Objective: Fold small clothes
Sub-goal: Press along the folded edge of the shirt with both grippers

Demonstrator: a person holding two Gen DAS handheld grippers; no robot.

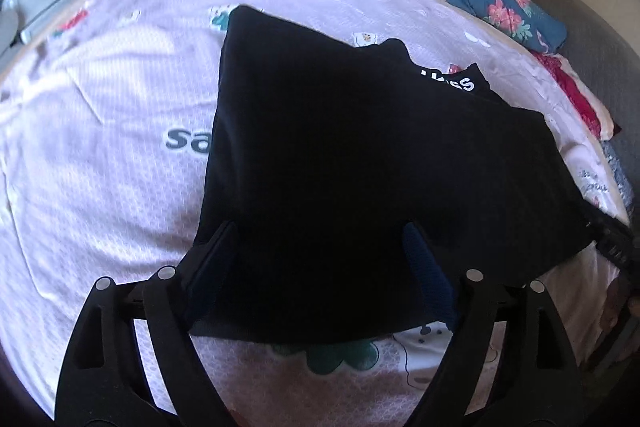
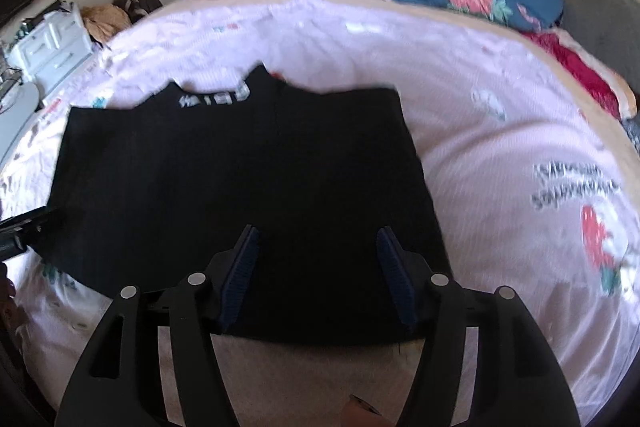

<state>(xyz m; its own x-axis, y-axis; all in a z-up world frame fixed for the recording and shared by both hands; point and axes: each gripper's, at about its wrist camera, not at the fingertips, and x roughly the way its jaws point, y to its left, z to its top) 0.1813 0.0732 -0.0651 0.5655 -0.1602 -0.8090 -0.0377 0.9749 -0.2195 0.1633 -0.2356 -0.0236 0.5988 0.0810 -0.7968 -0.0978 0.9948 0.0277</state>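
Both the left gripper (image 1: 320,239) and right gripper (image 2: 318,239) stand wide, holding nothing, above the black garment's (image 1: 360,163) near hem. Step in hand: between folds. Next, likely regrip that hem.

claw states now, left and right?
Left claw: open, over the black garment, gripping nothing.
Right claw: open, over the same garment, gripping nothing.

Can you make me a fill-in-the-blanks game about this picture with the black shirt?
1. The shirt on the bed is ____ in colour.
2. Both the left claw and the right claw are ____.
3. The letters on the shirt are ____.

Missing words: black; open; white
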